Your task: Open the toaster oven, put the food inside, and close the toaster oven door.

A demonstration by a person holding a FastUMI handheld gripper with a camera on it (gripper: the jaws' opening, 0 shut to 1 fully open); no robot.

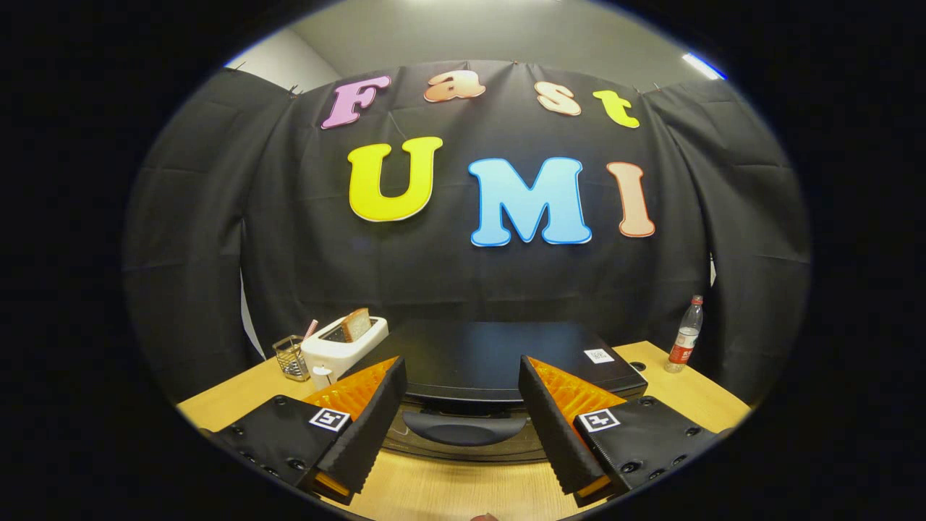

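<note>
Toaster oven sits on the wooden table just ahead of the gripper, door shut, its dark handle lying between the two fingers, which stand wide apart and touch nothing. Beside the oven on one side: a white pop-up toaster with a slice of bread upright in its slot, and a wire basket touching or just beside it. Plastic bottle with red label stands well apart at the other side, near the table edge
</note>
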